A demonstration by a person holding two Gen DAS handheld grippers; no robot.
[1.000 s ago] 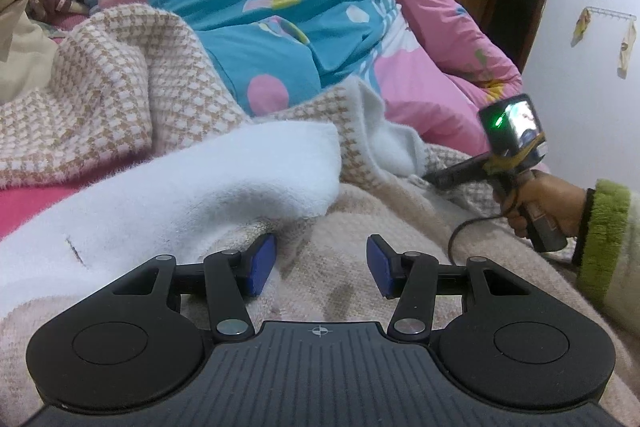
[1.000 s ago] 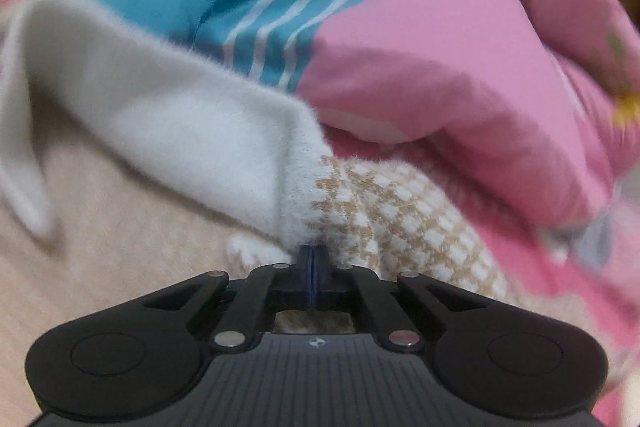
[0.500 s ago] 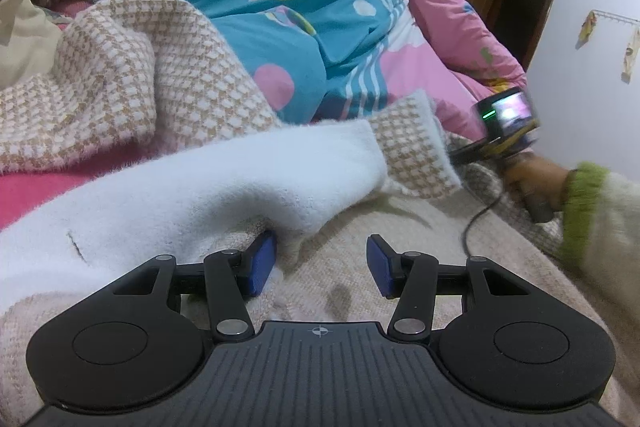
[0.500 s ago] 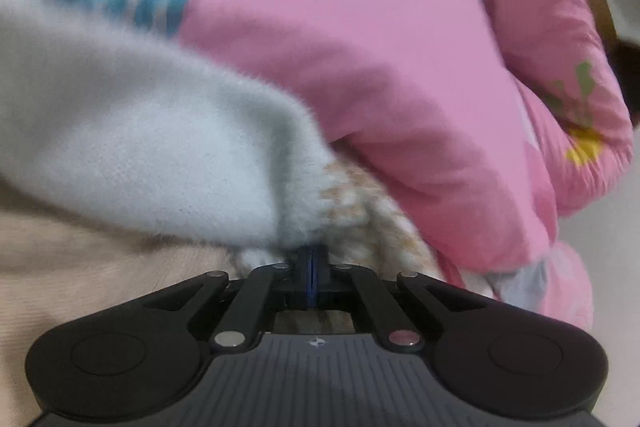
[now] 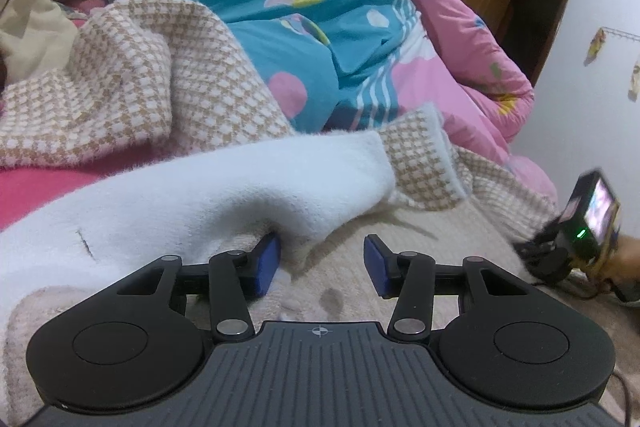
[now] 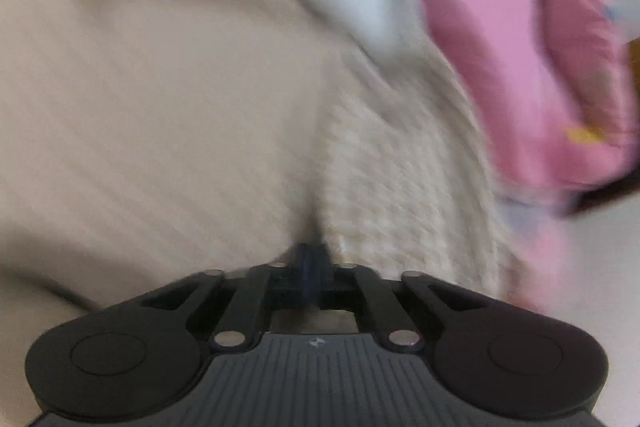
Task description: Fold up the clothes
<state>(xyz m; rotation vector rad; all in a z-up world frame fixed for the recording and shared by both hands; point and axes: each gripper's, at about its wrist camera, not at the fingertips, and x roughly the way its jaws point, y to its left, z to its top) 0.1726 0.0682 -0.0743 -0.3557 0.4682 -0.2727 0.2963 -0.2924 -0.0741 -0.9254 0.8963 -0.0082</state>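
You had the garment (image 5: pixel 224 187) spread on the bed, its white lining turned up over the beige cloth. Your right gripper (image 6: pixel 311 267) was clenched on a checked edge of it, the view blurred. Your left gripper (image 5: pixel 322 265) stood released, one pad tucked under the white fold. Judged step: drawing a side across. The next move calls for closing the left on that fold.
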